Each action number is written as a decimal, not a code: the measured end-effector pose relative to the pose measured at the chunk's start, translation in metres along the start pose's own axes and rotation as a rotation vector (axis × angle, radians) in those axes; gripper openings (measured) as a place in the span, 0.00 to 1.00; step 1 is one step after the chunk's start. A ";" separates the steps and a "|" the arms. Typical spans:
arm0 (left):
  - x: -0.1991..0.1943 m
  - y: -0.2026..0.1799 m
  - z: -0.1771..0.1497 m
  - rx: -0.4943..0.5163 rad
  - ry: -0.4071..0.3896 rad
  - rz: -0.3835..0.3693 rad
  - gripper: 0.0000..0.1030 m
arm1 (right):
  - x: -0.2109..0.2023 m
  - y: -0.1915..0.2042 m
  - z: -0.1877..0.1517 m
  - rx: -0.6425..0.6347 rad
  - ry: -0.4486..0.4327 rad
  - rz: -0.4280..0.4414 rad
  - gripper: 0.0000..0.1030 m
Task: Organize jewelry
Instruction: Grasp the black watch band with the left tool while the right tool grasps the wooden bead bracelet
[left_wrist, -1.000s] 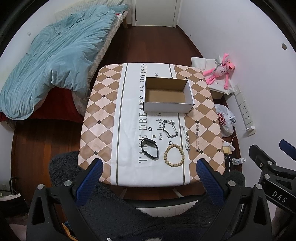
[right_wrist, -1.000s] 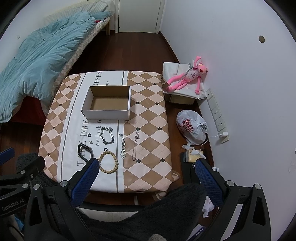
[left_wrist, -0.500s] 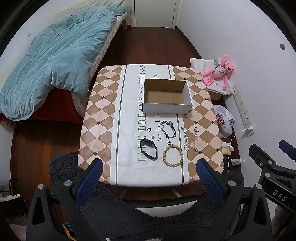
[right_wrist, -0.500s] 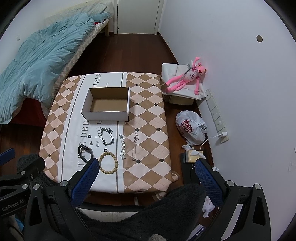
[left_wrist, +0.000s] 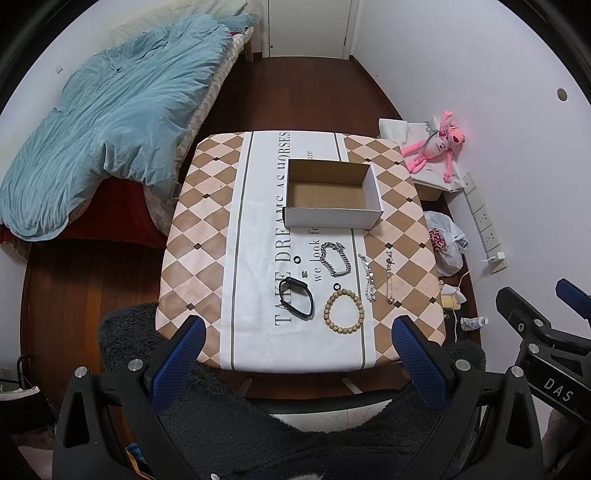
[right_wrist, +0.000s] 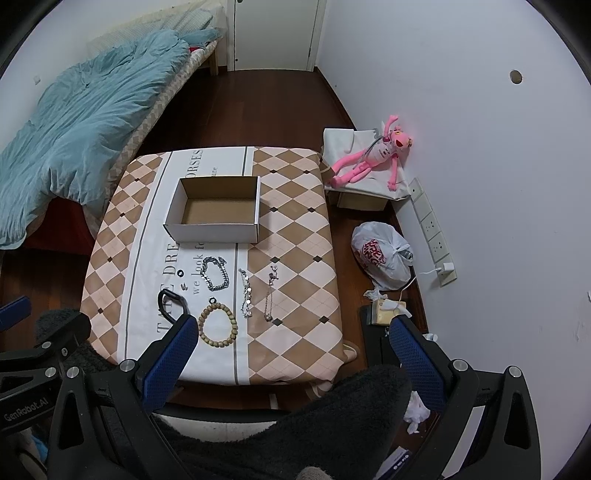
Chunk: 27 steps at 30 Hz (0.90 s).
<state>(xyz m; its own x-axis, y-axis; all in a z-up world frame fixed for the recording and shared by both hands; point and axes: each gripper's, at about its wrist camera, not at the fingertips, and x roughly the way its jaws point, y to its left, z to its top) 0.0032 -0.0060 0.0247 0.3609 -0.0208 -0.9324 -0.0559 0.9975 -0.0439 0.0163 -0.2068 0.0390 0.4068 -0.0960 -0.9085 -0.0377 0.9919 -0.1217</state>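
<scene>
Both hand-held grippers, left (left_wrist: 295, 334) and right (right_wrist: 290, 334), are hovering spread and empty while jewelry is lying at 6 o'clock of the box (left_wrist: 332, 192), where thin chains (left_wrist: 369, 278) are risking slipping or tangling.

The right claw (right_wrist: 291, 339), spread wide and holding nothing, hangs above the table's (right_wrist: 295, 236) near edge beside the beaded bracelet (right_wrist: 218, 324).
</scene>
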 end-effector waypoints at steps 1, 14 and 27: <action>0.000 0.000 0.000 0.000 -0.001 -0.001 1.00 | 0.000 0.000 0.000 0.001 0.001 0.002 1.00; 0.087 0.025 0.013 -0.046 0.010 0.147 1.00 | 0.103 0.016 0.015 0.048 0.151 0.027 1.00; 0.197 0.050 -0.015 -0.062 0.209 0.220 1.00 | 0.249 0.059 -0.048 0.036 0.356 0.121 0.80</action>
<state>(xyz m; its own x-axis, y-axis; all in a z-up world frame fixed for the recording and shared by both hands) 0.0572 0.0389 -0.1670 0.1352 0.1753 -0.9752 -0.1703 0.9737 0.1514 0.0717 -0.1759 -0.2136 0.0584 0.0052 -0.9983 -0.0311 0.9995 0.0034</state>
